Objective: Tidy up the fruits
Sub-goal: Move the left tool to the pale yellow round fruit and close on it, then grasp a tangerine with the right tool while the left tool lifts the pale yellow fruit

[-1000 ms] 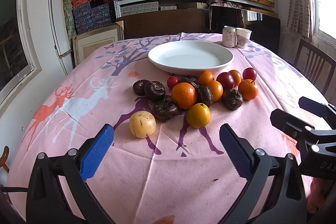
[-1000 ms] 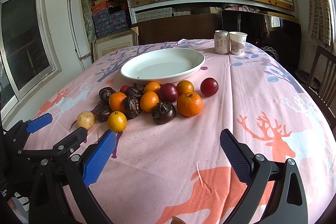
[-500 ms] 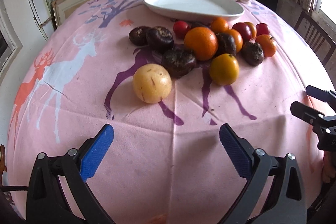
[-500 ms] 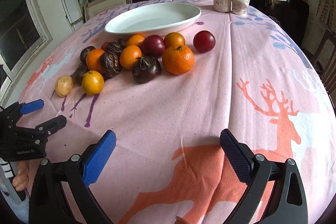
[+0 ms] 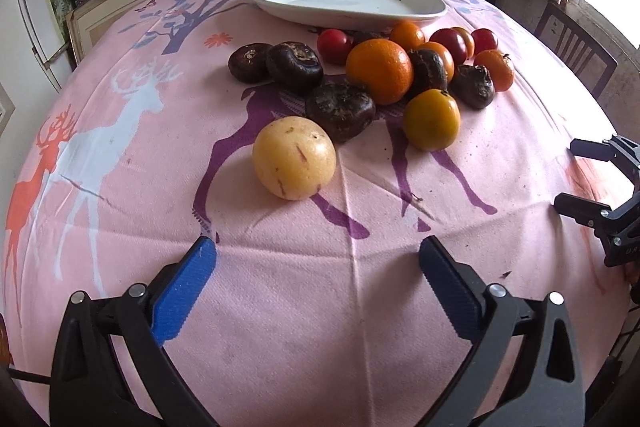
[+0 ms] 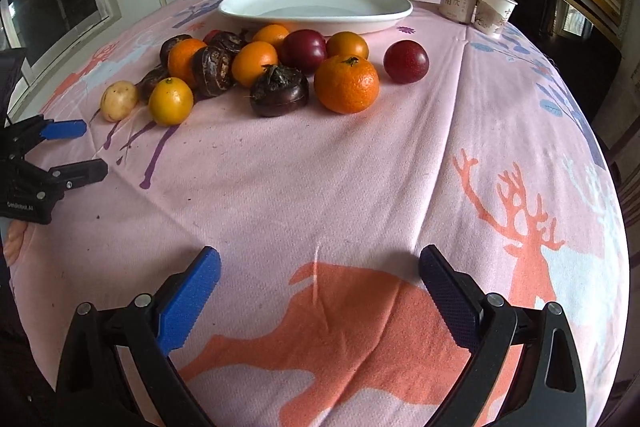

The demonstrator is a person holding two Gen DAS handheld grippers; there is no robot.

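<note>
Beside the fruits (image 5: pixel 372 83), both tongs, left gripper (image 5: pixel 316 267) and right gripper (image 6: pixel 318 277), gape empty.

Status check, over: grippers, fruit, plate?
Left gripper open, short of pale yellow fruit. Right gripper open, empty. Plate bare. Approach unobstructed.

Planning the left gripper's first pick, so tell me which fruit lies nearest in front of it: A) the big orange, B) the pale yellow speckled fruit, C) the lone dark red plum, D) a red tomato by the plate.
B: the pale yellow speckled fruit lies alone on the tablecloth, closest ahead of the open left gripper.
</note>
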